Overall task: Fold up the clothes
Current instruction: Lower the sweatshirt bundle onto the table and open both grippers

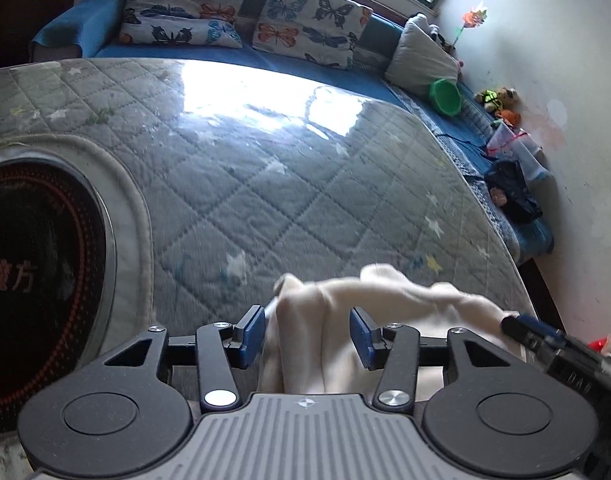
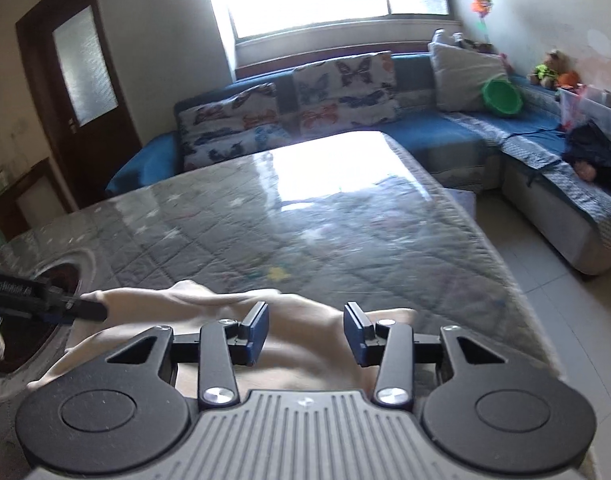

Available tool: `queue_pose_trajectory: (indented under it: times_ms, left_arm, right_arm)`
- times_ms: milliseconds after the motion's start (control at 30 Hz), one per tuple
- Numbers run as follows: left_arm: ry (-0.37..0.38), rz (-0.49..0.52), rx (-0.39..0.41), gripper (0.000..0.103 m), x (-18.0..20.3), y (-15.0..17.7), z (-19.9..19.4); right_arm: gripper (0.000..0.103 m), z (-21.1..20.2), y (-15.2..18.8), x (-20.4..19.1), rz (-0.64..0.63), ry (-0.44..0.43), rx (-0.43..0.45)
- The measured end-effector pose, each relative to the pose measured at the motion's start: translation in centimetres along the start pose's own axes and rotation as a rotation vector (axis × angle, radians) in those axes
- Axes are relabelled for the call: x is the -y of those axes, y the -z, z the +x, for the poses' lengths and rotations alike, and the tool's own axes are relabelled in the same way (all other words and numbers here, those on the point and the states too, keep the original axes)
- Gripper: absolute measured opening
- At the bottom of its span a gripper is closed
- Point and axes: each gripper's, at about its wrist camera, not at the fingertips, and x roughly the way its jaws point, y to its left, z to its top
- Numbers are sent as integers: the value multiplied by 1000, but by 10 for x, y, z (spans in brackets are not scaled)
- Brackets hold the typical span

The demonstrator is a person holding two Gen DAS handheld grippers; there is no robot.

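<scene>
Sofa [image 2: 445,128]: blue L-shape running round the far and right sides, butterfly cushions [image 2: 345,84] on it, plus a green bowl [image 2: 501,98]
Table [image 1: 265,160]: big, under a grey quilted cover with stars and a glossy clear sheet on top, so lots of window glare. Far half is bare, plenty of room to spread out there
Table edges: right edge drops to tiled floor [image 2: 545,280], with a gap before the sofa
Heater [image 1: 33,272]: round dark inset on the left side of the table, cover cut around it
Cloth [image 1: 385,292]: cream, soft, rumpled, bunched at the near edge of the table
Left gripper [image 1: 307,334]: jaws about half apart, a fold of the cloth sits between the blue pads, doesn't look pinched
Right gripper [image 2: 305,332]: also half open over the cloth, pads not pressing on it, right next to the left one
</scene>
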Motion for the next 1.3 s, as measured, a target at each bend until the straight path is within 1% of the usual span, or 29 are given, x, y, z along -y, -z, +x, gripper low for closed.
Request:
queue_pose_trajectory:
  times_ms: [67, 133, 233, 300, 400, 467, 533, 633, 733, 867, 1033, 1133, 1300]
  left_arm:
    - [-5, -5, 5, 51, 0, -5, 4]
    - [-25, 11, 7, 51, 2, -7, 9]
    - [-50, 25, 9, 51, 2, -10, 17]
    - [-57, 16, 2, 52, -1, -11, 23]
    - [-58, 6, 8, 54, -4, -13, 26]
    - [-59, 6, 7, 54, -3, -14, 26]
    - [-60, 7, 5, 55, -3, -14, 26]
    - [-61, 6, 5, 56, -2, -14, 25]
    - [-66, 15, 15, 56, 2, -12, 20]
    - [-64, 68, 38, 57, 16, -10, 14]
    - [-55, 111, 43, 61, 30, -9, 15]
    - [-59, 129, 45, 61, 35, -8, 16]
    - [-82, 150, 45, 61, 38, -10, 22]
  right_arm:
    - [47, 9, 2, -8, -14, -8, -8]
    - [49, 17, 3, -14, -20, -14, -16]
    - [49, 26, 4, -20, -31, -9, -27]
    - [51, 31, 4, -23, -40, -2, -30]
    - [56, 36, 4, -26, -51, 6, -31]
    - [61, 38, 3, -29, -63, 8, -30]
    - [62, 38, 3, -32, -71, 9, -28]
    - [73, 37, 3, -35, -81, 11, -25]
    - [75, 40, 4, -38, -90, 26, -24]
    - [82, 45, 2, -44, -105, 48, -25]
    - [86, 52, -2, -47, -99, 66, -45]
    - [87, 53, -4, -47, -105, 69, -51]
    - [86, 36, -1, -57, -172, 63, -34]
